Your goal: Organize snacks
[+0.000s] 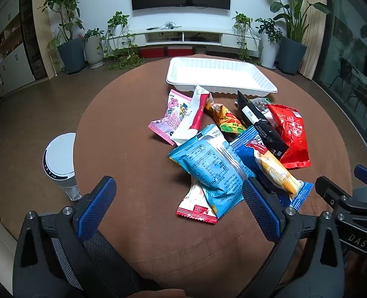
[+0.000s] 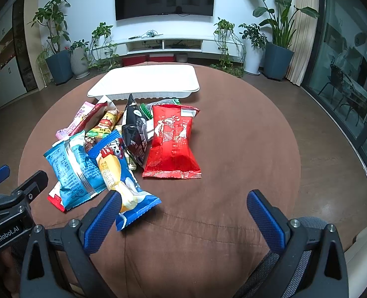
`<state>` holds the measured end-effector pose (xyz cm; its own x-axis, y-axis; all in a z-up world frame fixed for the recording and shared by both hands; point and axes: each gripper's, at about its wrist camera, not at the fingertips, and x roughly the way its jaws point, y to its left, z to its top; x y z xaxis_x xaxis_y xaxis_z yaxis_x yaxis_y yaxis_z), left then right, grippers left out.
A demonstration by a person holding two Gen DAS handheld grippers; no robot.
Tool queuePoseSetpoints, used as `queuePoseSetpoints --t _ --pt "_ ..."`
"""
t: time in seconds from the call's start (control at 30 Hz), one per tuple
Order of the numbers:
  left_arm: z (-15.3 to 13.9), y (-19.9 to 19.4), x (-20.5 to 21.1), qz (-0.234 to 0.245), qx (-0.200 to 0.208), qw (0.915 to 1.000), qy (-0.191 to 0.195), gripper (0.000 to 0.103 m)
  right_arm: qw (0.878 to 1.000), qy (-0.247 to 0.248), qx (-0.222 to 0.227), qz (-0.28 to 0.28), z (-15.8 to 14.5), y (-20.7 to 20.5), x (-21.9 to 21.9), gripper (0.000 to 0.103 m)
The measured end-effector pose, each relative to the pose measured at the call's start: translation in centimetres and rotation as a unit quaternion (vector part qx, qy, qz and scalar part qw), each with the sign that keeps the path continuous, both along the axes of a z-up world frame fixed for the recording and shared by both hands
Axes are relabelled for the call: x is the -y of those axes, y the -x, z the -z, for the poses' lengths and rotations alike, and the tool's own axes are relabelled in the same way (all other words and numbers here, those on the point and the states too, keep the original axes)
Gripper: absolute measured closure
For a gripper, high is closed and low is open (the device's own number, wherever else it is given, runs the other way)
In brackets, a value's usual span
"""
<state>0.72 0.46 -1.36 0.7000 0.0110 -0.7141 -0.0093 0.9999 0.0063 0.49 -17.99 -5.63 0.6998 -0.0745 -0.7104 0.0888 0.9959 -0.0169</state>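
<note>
Snacks are lying heaped before the empty tray, both hand-held grippers hovering wide, so singling out one top packet is looking wisest.

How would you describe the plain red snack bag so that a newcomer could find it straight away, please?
Start at the white tray at the far side of the round brown table; the snack pile lies just in front of it. The red bag lies flat at the pile's right edge, beside a black packet. It is the largest all-red packet there.
</note>
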Motion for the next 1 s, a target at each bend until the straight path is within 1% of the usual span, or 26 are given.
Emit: queuePoseSetpoints --t 1.0 --pt "0.09 0.03 0.24 0.000 -0.001 1.0000 -0.001 0.000 1.000 0.000 -0.003 0.000 0.20 0.00 0.12 0.000"
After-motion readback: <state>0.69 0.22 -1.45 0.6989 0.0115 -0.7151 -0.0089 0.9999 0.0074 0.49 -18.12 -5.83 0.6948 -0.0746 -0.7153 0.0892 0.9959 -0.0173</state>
